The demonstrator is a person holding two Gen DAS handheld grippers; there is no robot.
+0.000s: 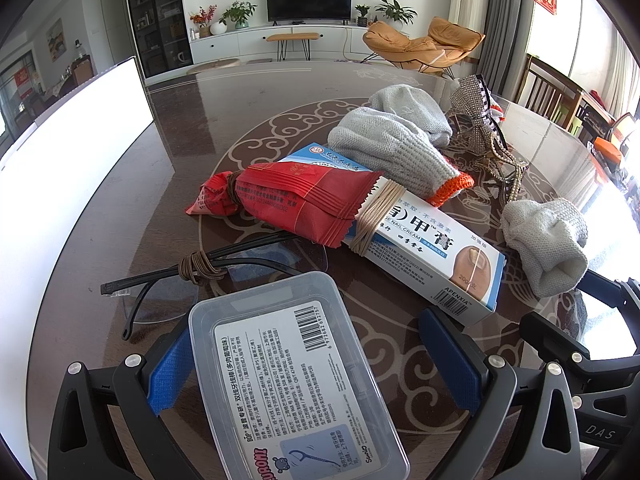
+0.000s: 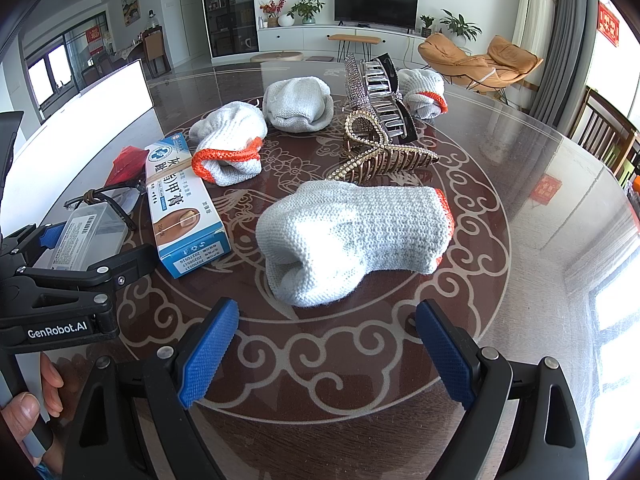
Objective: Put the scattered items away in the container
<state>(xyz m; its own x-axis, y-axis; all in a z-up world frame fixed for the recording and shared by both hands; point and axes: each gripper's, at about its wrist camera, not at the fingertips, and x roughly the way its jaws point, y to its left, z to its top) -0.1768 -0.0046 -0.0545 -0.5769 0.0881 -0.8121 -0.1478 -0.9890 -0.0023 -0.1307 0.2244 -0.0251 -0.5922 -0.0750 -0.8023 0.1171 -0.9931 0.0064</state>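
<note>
Left gripper (image 1: 316,364) spread around the floss box (image 1: 294,376); right gripper (image 2: 326,354) spread, empty; the slick box could slip toward 6 o'clock

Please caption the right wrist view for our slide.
Open right claw faces a rolled glove on the table.

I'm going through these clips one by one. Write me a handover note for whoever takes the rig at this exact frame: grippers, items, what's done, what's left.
Left gripper: open, jaws either side of the clear floss-pick box; no firm grip visible.
Right gripper: open, empty, just short of the nearest grey glove.
On the table: nail cream box banded to a red packet, glasses, three more rolled gloves, two hair claws.
Done: nothing visibly stowed; no container is identifiable, apart from a white object at the left.
Left: collect everything.
</note>
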